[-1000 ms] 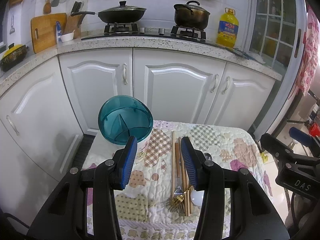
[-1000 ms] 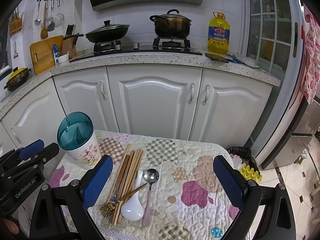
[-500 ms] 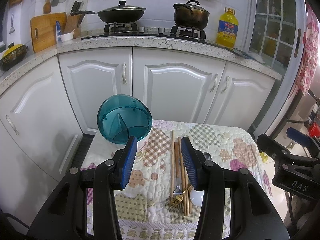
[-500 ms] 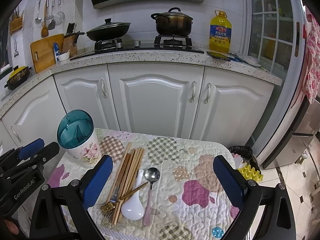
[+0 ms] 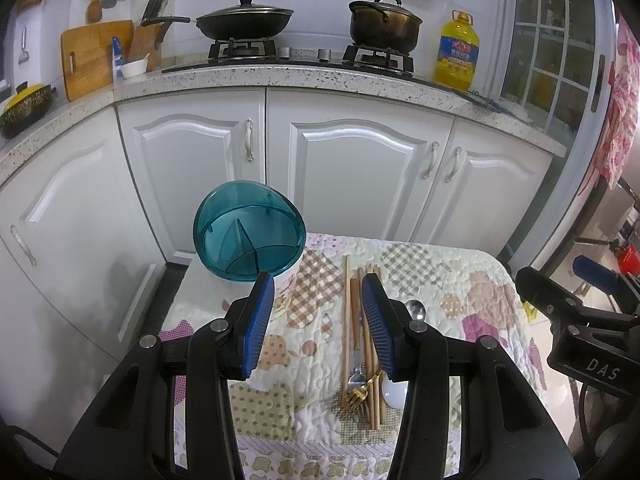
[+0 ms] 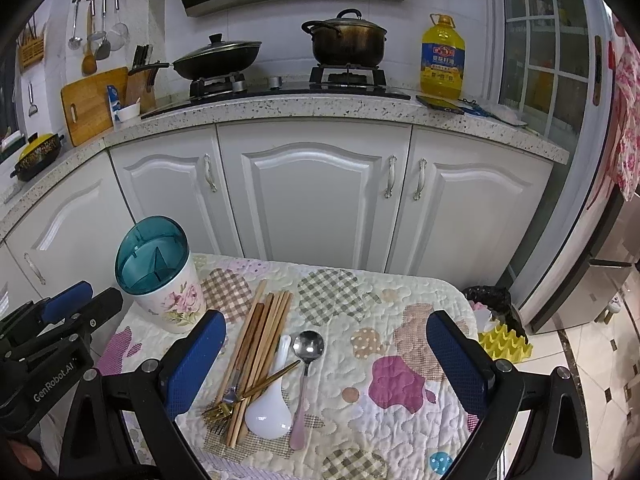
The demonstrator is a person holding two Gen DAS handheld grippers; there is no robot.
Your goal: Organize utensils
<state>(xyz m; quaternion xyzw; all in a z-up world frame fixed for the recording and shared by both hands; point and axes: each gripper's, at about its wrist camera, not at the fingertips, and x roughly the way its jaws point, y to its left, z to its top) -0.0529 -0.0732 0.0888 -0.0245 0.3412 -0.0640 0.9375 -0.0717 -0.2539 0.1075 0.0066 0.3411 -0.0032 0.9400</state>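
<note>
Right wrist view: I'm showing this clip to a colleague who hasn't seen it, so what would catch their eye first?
Probably the loose heap of utensils on the quilted cloth: wooden chopsticks, a gold fork, a white soup spoon and a pink-handled metal spoon. To their left stands the floral utensil holder with a teal divided top. Both the right gripper and left gripper are open and empty.

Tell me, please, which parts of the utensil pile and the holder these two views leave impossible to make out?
- Left wrist view: the right finger of the left tool covers most of the white spoon and the metal spoon.
- Right wrist view: how many chopsticks lie in the bundle; they overlap.
- Both views: the bottom of the holder under its teal divided top, too dark to read.
</note>
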